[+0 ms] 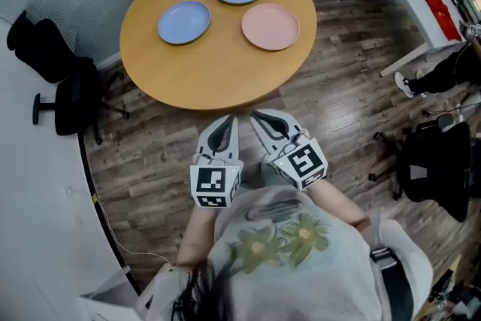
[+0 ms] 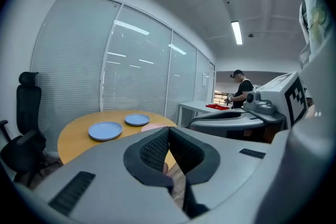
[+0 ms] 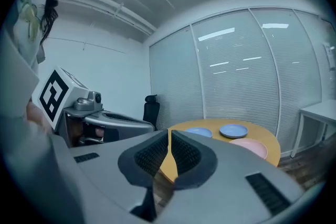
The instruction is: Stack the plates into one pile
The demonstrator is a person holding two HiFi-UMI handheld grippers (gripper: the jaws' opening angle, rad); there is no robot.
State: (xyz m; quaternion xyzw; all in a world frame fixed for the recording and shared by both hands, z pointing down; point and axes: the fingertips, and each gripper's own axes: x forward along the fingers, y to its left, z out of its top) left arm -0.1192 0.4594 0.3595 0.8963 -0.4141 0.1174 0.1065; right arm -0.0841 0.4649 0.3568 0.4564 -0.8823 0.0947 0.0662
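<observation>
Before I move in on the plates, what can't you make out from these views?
- Left gripper view: the pink plate is mostly hidden behind the shut left claw.
- Head view: the base of the table is hidden under its own top.
- Head view: the person at the right edge is cut off by the frame.
</observation>
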